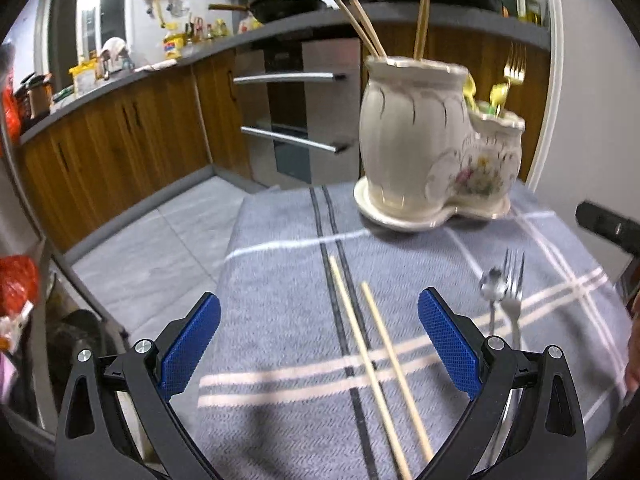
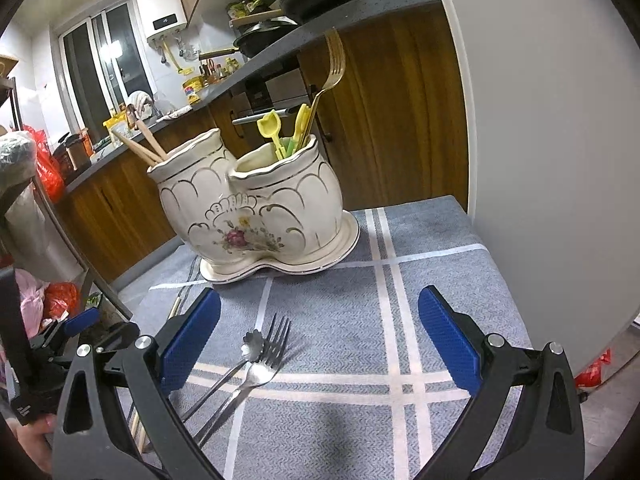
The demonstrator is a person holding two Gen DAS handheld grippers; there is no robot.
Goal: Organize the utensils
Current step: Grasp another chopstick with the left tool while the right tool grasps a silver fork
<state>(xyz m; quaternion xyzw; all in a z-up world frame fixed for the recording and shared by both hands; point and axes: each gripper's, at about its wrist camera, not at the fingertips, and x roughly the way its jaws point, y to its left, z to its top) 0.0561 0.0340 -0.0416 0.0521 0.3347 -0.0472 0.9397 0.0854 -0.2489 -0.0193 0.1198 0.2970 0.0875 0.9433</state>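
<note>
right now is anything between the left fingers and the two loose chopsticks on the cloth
Nothing visible. The left gripper is open above the cloth, and the two chopsticks lie bare between its fingers. The fork and spoon lie off to the right, and the ceramic holder stands farther back.

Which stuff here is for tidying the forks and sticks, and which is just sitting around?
For the job:
chopsticks on the cloth
fork and spoon on the cloth
white holder with two pots
left gripper and right gripper, jaws open

Just lying about:
frying pan on the counter
red bag
water heater on the wall
</note>
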